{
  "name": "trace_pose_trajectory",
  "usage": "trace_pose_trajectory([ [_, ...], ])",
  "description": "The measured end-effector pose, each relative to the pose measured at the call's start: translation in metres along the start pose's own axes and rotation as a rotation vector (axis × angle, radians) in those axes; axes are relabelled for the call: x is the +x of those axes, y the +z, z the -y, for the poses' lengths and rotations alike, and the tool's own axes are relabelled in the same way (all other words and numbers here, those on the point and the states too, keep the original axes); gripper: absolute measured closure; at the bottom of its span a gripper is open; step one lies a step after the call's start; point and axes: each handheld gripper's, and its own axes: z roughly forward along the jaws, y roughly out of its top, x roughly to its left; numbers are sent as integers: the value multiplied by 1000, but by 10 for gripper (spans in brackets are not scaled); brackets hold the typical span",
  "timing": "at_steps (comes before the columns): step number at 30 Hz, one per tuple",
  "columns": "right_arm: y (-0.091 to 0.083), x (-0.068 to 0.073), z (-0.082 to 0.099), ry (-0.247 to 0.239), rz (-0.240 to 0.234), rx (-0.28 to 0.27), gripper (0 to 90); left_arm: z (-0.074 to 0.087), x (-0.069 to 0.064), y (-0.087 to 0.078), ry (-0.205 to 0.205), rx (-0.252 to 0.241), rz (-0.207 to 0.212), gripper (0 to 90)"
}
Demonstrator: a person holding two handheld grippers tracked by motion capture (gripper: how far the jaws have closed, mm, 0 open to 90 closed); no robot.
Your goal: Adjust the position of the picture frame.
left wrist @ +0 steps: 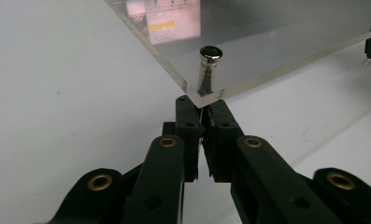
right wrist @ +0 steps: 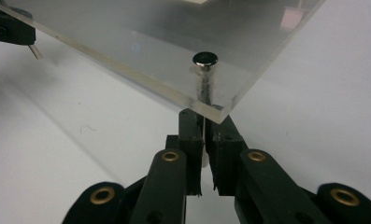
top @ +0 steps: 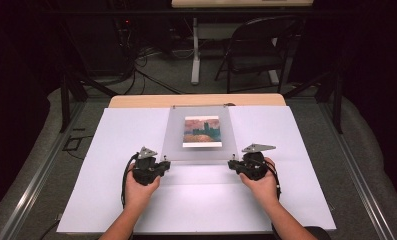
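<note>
Two hand-held grippers meet the near corners of a clear acrylic panel that lies on a white sheet covering the table. In the high view, the left gripper sits at the panel's near left corner and the right gripper at its near right corner, each backed by a hand coming in from the bottom edge. A small landscape print shows under or within the panel, toward its middle. In the left gripper view, the jaws are drawn together just below the panel corner, beneath a metal standoff pin that passes through the acrylic; a thin sliver, possibly the pin's lower end, appears between the pads, though the corner hides the contact. The right gripper view shows the same arrangement: jaws closed under the corner, directly below a second standoff pin. Beyond the table stand a folding chair, a white table leg and loose cables on the floor.
</note>
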Motion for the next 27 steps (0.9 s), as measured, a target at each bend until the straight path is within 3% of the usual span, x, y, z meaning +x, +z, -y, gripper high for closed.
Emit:
trace_pose_trajectory([
  [10,2,-6,5,25,-5,20,840,6,-3,6,21,25,0,850],
  [19,6,-5,11,-3,18,62,846,12,-4,10,35,44,-1,848],
  [24,6,-3,12,-26,36,52,851,13,-3,10,25,38,8,844],
  [27,7,-2,13,-13,37,47,850,13,-3,11,20,36,11,842],
])
